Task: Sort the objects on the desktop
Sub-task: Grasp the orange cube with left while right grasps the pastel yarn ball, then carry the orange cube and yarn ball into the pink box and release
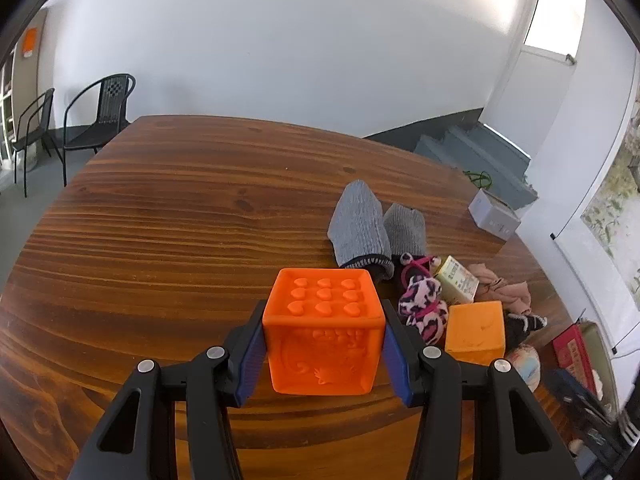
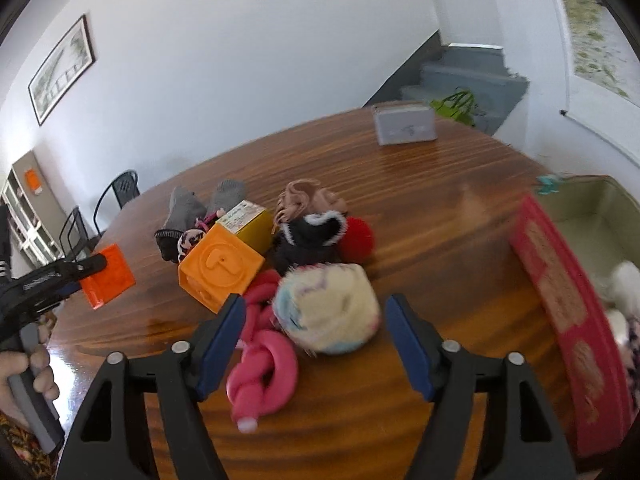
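Each gripper (image 1: 324, 350) (image 2: 314, 342) has black angular arms. Blue ribbed pads (image 1: 252, 358) line the fingers. Silver screws (image 2: 180, 347) mark the pivots.

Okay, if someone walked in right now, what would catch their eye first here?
Probably the bright orange cube, embossed with hearts and clamped in the left claw above the wooden table. Next, the fuzzy pastel ball sitting between the open fingers of the right claw, beside a knotted pink toy.

Bright orange cube (image 1: 323, 328), hearts embossed on top. Paler orange cube (image 2: 220, 272) beside it. Grey ribbed socks (image 1: 360, 224), pink-black-white leopard scrunchie (image 1: 424, 304), pastel fluffy ball (image 2: 328, 308), pink knotted rope (image 2: 262, 368), red-sided box (image 2: 568, 312).
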A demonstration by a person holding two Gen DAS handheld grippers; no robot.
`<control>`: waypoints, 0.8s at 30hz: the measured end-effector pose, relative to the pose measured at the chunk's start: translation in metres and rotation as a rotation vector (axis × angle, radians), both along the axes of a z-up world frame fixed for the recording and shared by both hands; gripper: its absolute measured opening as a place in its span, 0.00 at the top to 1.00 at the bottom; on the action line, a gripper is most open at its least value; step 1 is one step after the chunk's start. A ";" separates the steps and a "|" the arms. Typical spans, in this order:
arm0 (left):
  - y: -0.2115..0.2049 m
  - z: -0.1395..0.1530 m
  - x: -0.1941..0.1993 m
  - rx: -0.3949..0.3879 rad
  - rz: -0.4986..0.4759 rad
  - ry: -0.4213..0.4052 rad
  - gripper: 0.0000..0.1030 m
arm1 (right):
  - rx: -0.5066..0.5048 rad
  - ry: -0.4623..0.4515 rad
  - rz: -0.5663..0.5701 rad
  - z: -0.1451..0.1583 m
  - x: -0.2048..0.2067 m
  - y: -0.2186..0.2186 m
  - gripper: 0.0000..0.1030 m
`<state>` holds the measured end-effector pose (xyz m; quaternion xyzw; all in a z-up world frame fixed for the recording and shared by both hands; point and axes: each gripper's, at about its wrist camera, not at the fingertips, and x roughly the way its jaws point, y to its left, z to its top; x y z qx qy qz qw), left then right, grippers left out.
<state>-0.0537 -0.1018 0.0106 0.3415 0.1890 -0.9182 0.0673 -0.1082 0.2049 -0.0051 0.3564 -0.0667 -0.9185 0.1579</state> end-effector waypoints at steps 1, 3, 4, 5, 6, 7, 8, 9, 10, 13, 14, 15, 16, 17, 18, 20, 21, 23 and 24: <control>0.000 0.001 0.000 0.000 -0.002 0.003 0.48 | 0.002 -0.022 0.005 -0.004 -0.008 -0.005 0.26; 0.002 0.002 0.000 0.001 -0.009 0.005 0.48 | 0.018 -0.055 -0.001 -0.013 -0.021 -0.012 0.26; 0.004 0.002 -0.001 0.001 -0.015 0.003 0.48 | 0.036 -0.066 -0.016 -0.018 -0.025 -0.013 0.26; 0.006 0.002 -0.001 0.000 -0.021 0.002 0.48 | 0.054 -0.077 -0.031 -0.022 -0.028 -0.014 0.26; 0.008 0.001 -0.002 -0.003 -0.028 0.000 0.48 | 0.050 -0.080 -0.033 -0.023 -0.028 -0.013 0.26; 0.011 0.001 -0.003 -0.006 -0.036 -0.002 0.48 | 0.047 -0.084 -0.035 -0.024 -0.028 -0.011 0.26; 0.014 0.000 -0.004 -0.009 -0.047 -0.003 0.48 | 0.044 -0.087 -0.036 -0.025 -0.029 -0.010 0.29; 0.017 0.000 -0.005 -0.011 -0.055 -0.005 0.48 | 0.041 -0.091 -0.038 -0.026 -0.029 -0.009 0.30; 0.019 0.000 -0.005 -0.011 -0.062 -0.005 0.48 | 0.038 -0.094 -0.039 -0.027 -0.029 -0.007 0.31; 0.025 0.002 -0.005 -0.005 -0.082 -0.001 0.48 | 0.029 -0.105 -0.044 -0.029 -0.029 -0.003 0.32; 0.027 0.003 -0.004 -0.006 -0.086 0.003 0.48 | 0.025 -0.107 -0.046 -0.030 -0.029 -0.002 0.32; 0.028 0.004 -0.003 -0.006 -0.090 0.006 0.48 | 0.017 -0.096 -0.044 -0.027 -0.026 -0.002 0.33; 0.030 0.006 -0.002 -0.007 -0.094 0.010 0.48 | 0.010 -0.084 -0.042 -0.024 -0.023 -0.001 0.33; 0.032 0.007 -0.001 -0.009 -0.099 0.014 0.48 | 0.009 -0.066 -0.046 -0.020 -0.019 0.000 0.33; 0.035 0.009 -0.001 -0.010 -0.105 0.019 0.48 | 0.008 -0.049 -0.051 -0.016 -0.015 0.001 0.33; 0.039 0.012 0.001 -0.010 -0.118 0.026 0.48 | -0.001 -0.022 -0.062 -0.009 -0.007 0.007 0.32; 0.042 0.013 0.002 -0.009 -0.124 0.029 0.48 | -0.008 -0.012 -0.070 -0.007 -0.004 0.008 0.32; 0.048 0.016 0.004 -0.010 -0.141 0.036 0.48 | -0.017 0.012 -0.089 -0.002 0.004 0.014 0.32; 0.053 0.017 0.004 -0.011 -0.152 0.039 0.48 | -0.020 0.026 -0.101 0.001 0.009 0.018 0.32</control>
